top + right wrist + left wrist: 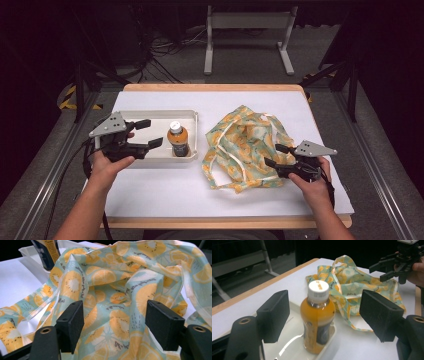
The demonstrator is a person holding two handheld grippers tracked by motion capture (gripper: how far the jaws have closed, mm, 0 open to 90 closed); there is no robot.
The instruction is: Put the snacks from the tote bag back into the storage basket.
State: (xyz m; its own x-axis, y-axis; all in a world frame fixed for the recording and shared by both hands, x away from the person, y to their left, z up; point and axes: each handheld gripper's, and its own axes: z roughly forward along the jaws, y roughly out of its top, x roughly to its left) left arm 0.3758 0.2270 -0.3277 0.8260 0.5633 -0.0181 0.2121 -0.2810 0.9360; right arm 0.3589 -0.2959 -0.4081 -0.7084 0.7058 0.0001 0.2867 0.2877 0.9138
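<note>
- Progress, as I judge it: early stage. The work looks like getting the bottle point(178, 139) into the bag point(243, 147); nothing gripped yet, so pick, bag opening and transfer are all left.
- Left gripper point(148, 134): jaws spread wide, empty, over the tray point(150, 115), aimed at the bottle. In the left gripper view the bottle point(317, 318) stands between the two pads w/ gaps both sides, no contact.
- Right gripper point(274, 155): jaws also apart, holding nothing, at the right edge of the bag. In the right gripper view fabric point(117, 300) lies between and ahead of the pads; can't tell if it touches them.
- Containers: white tray holds just the bottle, upright in its near right corner, white cap on, orange liquid nearly to the neck.
- Bag lies crumpled and flat on the table point(165, 195), just right of the tray, handles loose; mouth not visibly open, contents can't be told, looks empty.
</note>
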